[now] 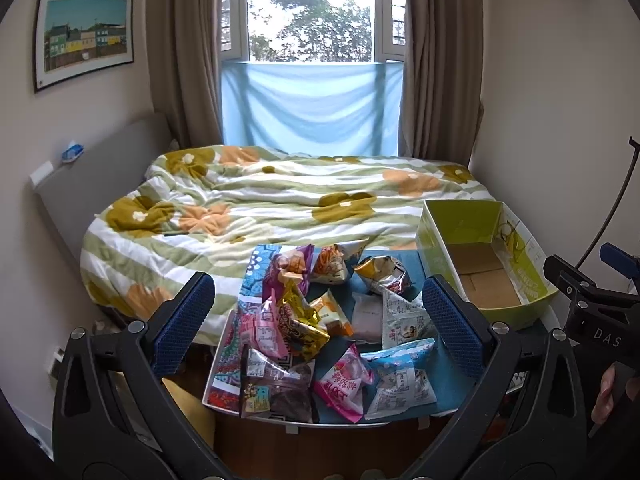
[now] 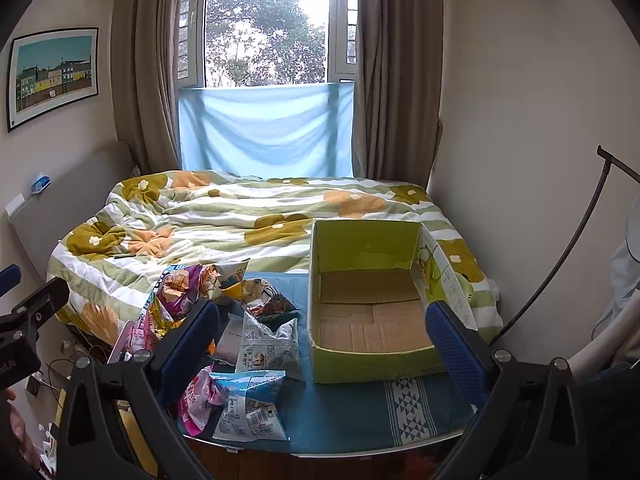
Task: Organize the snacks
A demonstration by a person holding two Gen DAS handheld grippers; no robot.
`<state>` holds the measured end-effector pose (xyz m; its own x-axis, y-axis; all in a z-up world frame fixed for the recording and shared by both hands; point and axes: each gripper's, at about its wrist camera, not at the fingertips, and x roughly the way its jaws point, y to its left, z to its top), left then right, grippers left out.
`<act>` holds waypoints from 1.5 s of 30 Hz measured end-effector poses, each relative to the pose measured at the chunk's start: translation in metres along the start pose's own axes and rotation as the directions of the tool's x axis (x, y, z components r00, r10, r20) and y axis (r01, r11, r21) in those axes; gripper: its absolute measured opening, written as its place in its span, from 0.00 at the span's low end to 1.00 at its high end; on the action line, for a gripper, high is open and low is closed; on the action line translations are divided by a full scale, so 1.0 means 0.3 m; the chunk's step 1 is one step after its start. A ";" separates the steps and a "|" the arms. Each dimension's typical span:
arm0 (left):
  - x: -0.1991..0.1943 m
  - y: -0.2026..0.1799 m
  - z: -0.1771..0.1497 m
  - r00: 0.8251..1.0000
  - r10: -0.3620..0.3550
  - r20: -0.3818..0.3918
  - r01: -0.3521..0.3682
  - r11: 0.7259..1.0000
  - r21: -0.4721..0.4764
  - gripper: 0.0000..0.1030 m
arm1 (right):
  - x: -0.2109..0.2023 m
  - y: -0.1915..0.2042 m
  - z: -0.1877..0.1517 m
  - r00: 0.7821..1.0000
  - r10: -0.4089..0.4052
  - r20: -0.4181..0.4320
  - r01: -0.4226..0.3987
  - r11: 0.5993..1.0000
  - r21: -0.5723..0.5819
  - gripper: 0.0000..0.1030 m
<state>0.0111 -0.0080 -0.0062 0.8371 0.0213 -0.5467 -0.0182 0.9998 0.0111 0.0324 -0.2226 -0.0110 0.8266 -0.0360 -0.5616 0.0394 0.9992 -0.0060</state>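
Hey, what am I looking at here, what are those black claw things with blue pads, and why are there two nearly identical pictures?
Those are two hand-held grippers a person carries, one per hand, each with a fisheye camera looking along its jaws. One picture comes from the left gripper, the other from the right gripper. Both stand open and hold nothing. Below them is a small table under a blue cloth, set against a bed with a flowered quilt. On it lie a pile of colourful snack packets and an empty green cardboard box, probably meant for the snacks.

Both grippers have black frames, silver screws, and blue textured fingers [image 1: 186,312]
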 end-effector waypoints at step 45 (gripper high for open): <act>0.007 0.016 -0.008 1.000 0.003 -0.009 -0.003 1.000 -0.003 0.99 | 0.013 0.004 -0.003 1.000 -0.003 -0.013 0.003 1.000 0.002 1.00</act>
<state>0.0114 -0.0033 -0.0094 0.8319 0.0246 -0.5543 -0.0227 0.9997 0.0104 0.0351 -0.2215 -0.0139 0.8191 -0.0390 -0.5724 0.0433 0.9990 -0.0062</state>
